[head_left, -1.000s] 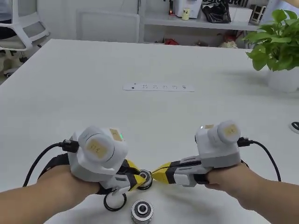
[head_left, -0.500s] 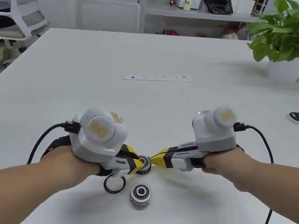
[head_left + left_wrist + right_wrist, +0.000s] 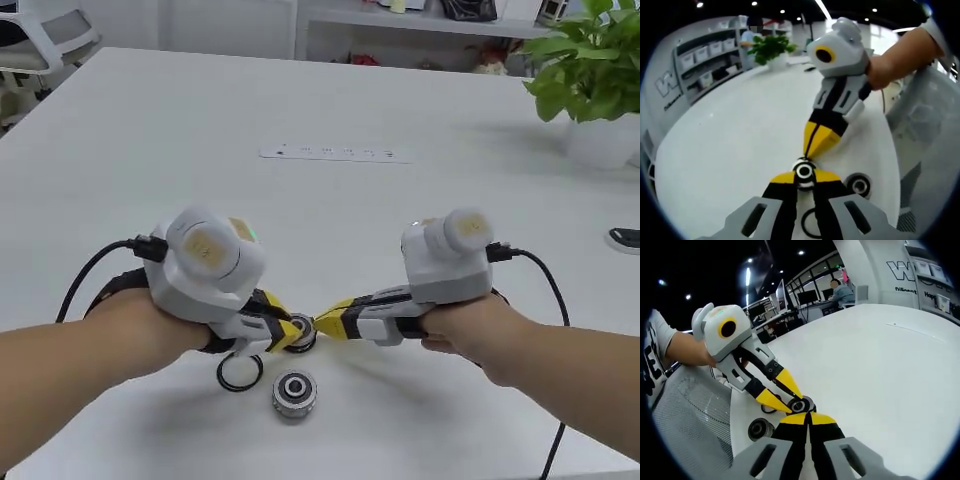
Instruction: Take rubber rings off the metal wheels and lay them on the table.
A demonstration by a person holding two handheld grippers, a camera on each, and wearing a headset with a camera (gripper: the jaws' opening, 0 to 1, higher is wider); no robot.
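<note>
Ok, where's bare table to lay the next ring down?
Free: the wide table between the power strip and the left gripper and right gripper, on toward the plant pot. Crowded: on the near side of their tips, where a loose ring and a wheel lie.

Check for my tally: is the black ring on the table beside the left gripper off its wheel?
Off: the black ring lies flat on the table, hollow, beside the loose wheel.
</note>
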